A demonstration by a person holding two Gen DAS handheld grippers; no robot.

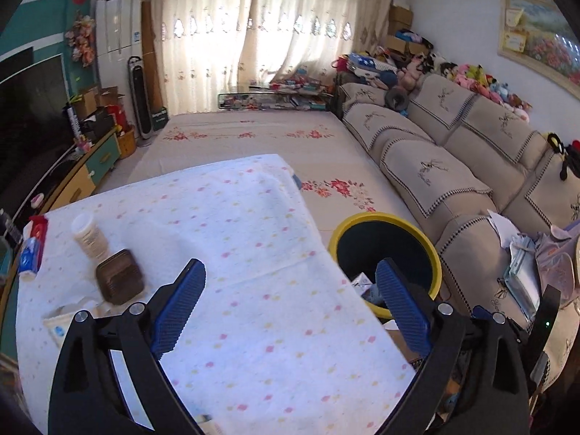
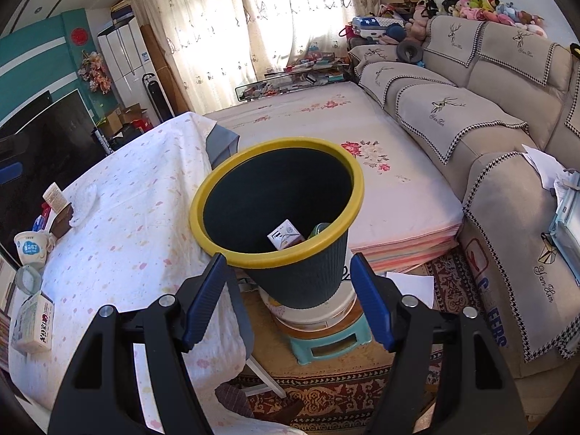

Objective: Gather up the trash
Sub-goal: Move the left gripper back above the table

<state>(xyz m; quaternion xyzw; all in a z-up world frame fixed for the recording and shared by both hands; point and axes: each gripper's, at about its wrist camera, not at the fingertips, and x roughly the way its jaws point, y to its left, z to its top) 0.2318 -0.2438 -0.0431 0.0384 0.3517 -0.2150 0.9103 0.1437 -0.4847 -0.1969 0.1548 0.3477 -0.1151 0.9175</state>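
A dark bin with a yellow rim [image 2: 279, 217] stands on a stool beside the cloth-covered table [image 2: 137, 224]; it holds a small white carton [image 2: 284, 239] and other trash. It also shows in the left wrist view [image 1: 391, 250]. My right gripper [image 2: 290, 297] is open and empty, just in front of the bin's near rim. My left gripper [image 1: 290, 304] is open and empty above the table's right edge [image 1: 253, 253]. On the table lie a white cup [image 1: 88, 235], a brown ridged box [image 1: 119, 281], a milk carton [image 2: 32, 322] and a paper cup [image 2: 30, 250].
A beige sofa [image 2: 500, 137] with papers on its arm runs along the right. A flowered mat [image 2: 326, 137] covers the floor beyond the bin. A TV [image 1: 29, 123] and cabinet stand at left. A patterned rug [image 2: 344, 391] lies under the stool [image 2: 326, 340].
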